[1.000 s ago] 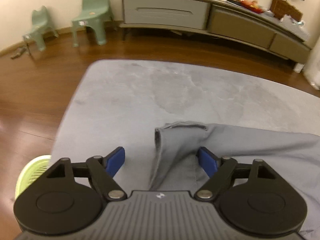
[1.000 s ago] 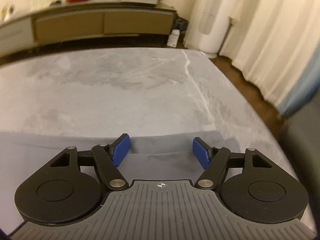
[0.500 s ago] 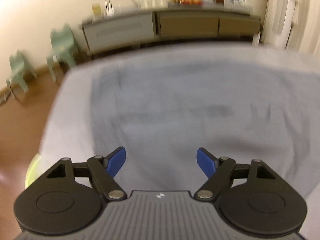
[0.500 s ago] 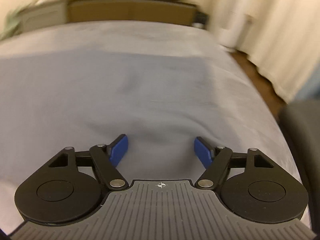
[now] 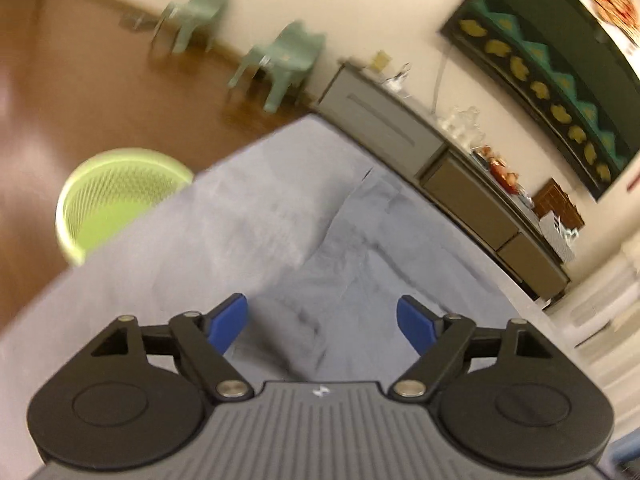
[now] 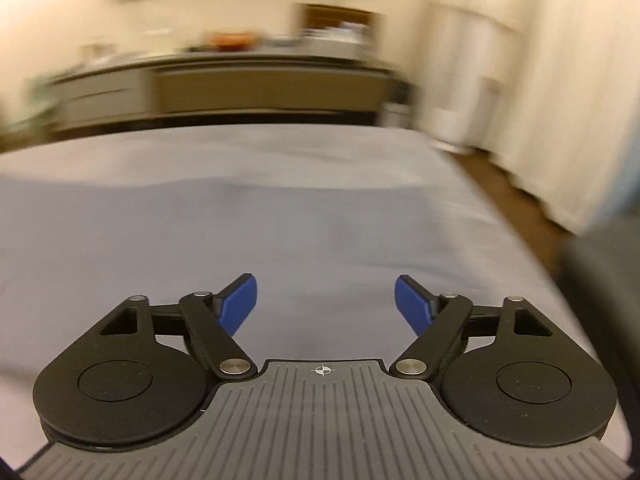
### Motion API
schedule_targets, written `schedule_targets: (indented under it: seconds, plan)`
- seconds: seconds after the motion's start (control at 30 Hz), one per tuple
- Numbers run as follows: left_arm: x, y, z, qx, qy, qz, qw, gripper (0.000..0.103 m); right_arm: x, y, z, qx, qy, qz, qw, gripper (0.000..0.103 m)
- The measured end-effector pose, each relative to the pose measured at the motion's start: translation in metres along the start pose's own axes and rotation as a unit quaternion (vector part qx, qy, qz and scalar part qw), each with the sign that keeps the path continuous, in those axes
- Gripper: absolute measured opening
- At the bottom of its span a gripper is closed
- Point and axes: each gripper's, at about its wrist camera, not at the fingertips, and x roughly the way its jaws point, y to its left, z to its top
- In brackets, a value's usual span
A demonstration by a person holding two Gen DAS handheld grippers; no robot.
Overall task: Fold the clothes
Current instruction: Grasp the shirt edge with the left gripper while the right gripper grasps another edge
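Both grippers spread wide, holding nothing.

The left gripper [image 5: 322, 322] is rolled to one side, so its view sits tilted; its blue pads [image 5: 228, 322] stand far apart with nothing between them. The right gripper [image 6: 325, 303] is held level, pointing forward, its blue pads [image 6: 239, 303] equally wide apart, gap clear. No hand or sleeve shows in either view.

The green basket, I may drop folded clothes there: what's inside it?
The green basket shows only bare mesh wall inside. The grey mat covers its near side, so the bottom is hidden.
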Motion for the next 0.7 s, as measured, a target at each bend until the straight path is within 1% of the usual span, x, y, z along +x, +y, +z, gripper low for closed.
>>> schedule_targets:
  seconds: [0.07, 0.13, 0.2, 0.23, 0.27, 0.3, 0.33, 0.37, 0.4, 0.43, 0.5, 0.57, 0.67, 0.7]
  plan:
    - [0.008, -0.001, -0.006, -0.002, 0.018, 0.007, 0.9998, 0.084, -0.004, 0.038, -0.006, -0.043, -0.001, 0.023, 0.999, 0.086]
    - [0.015, -0.007, -0.01, 0.005, 0.029, -0.007, 0.9995, 0.084, -0.008, 0.075, -0.012, -0.087, -0.002, 0.045, 0.995, 0.087]
    - [0.021, -0.012, -0.014, 0.01, 0.031, -0.014, 0.9994, 0.084, -0.012, 0.113, -0.019, -0.13, -0.002, 0.067, 0.989, 0.087]
    - [0.024, -0.015, -0.016, 0.012, 0.031, -0.015, 0.9993, 0.084, -0.012, 0.128, -0.022, -0.148, -0.002, 0.073, 0.986, 0.087]
    - [0.031, -0.016, -0.016, 0.012, 0.034, -0.017, 0.9992, 0.083, -0.009, 0.136, -0.025, -0.159, 0.001, 0.069, 0.985, 0.087]
    - [0.036, -0.016, -0.019, 0.011, 0.037, -0.015, 0.9991, 0.076, -0.005, 0.14, -0.027, -0.163, 0.006, 0.067, 0.984, 0.087]
    - [0.04, -0.015, -0.023, 0.011, 0.039, -0.011, 0.9991, 0.057, 0.001, 0.135, -0.026, -0.153, 0.013, 0.065, 0.986, 0.087]
    - [0.042, -0.015, -0.025, 0.014, 0.041, -0.009, 0.999, 0.043, 0.006, 0.126, -0.026, -0.133, 0.019, 0.065, 0.989, 0.087]
    - [0.041, -0.01, -0.025, 0.015, 0.04, -0.009, 0.999, 0.021, 0.006, 0.11, -0.026, -0.099, 0.022, 0.065, 0.993, 0.086]
    - [0.037, -0.004, -0.024, 0.003, 0.033, -0.022, 0.9992, 0.015, 0.007, 0.094, -0.026, -0.064, 0.025, 0.066, 0.995, 0.086]
    - [0.027, 0.009, -0.02, -0.023, 0.012, -0.056, 0.9981, 0.015, 0.008, 0.061, -0.027, 0.006, 0.031, 0.067, 0.997, 0.086]
    - [0.023, 0.013, -0.019, -0.027, 0.003, -0.074, 0.9969, 0.015, 0.009, 0.029, -0.027, 0.076, 0.036, 0.067, 0.994, 0.086]
    - [0.031, 0.01, -0.02, -0.027, 0.017, -0.077, 0.9965, 0.016, 0.01, -0.02, -0.027, 0.18, 0.044, 0.067, 0.98, 0.086]
    - [0.035, 0.007, -0.02, -0.027, 0.026, -0.076, 0.9964, 0.021, 0.01, -0.036, -0.03, 0.212, 0.044, 0.063, 0.974, 0.085]
